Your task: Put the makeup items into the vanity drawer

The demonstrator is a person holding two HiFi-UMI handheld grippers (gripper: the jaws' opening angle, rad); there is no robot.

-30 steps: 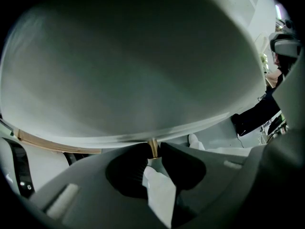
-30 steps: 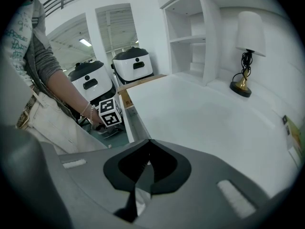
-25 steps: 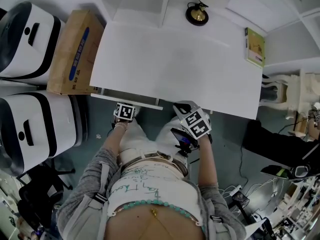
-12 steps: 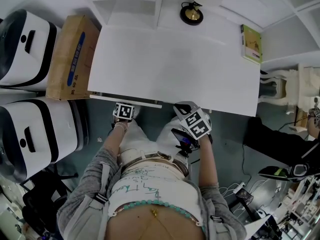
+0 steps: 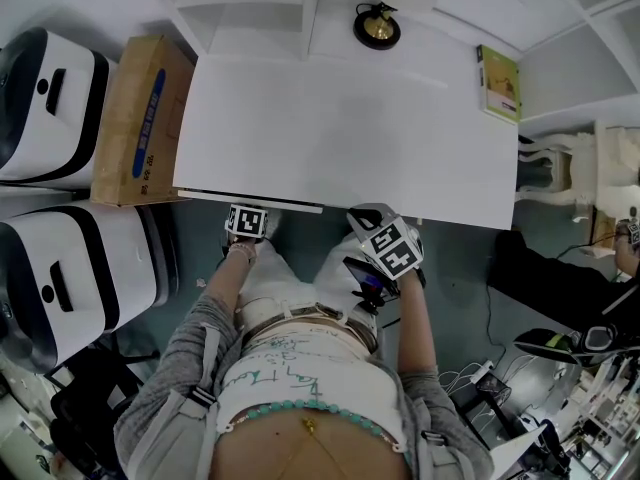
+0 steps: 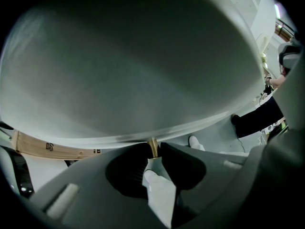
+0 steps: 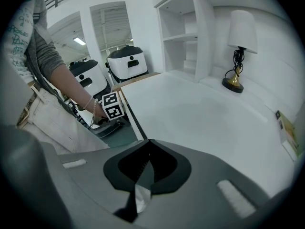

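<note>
The white vanity table (image 5: 340, 128) lies below me, and its drawer front (image 5: 290, 204) shows as a thin strip along the near edge. My left gripper (image 5: 250, 214) sits at that strip, under its marker cube. In the left gripper view the left gripper (image 6: 153, 152) is shut on the drawer's small brass knob (image 6: 152, 144), with the drawer's pale face filling the view above. My right gripper (image 5: 368, 214) hovers at the table's front edge, right of the left one. In the right gripper view the right gripper (image 7: 148, 142) is shut with nothing in it.
A brass-footed lamp (image 5: 377, 26) stands at the table's back and a green book (image 5: 500, 83) at its right edge. A cardboard box (image 5: 140, 118) and two white machines (image 5: 50, 88) stand to the left. A shelf unit (image 7: 186, 37) rises behind. Cables and a dark-clothed person (image 5: 560, 288) are at the right.
The head view has drifted slightly, so the table sits a little higher in the frame. Both grippers keep their places.
</note>
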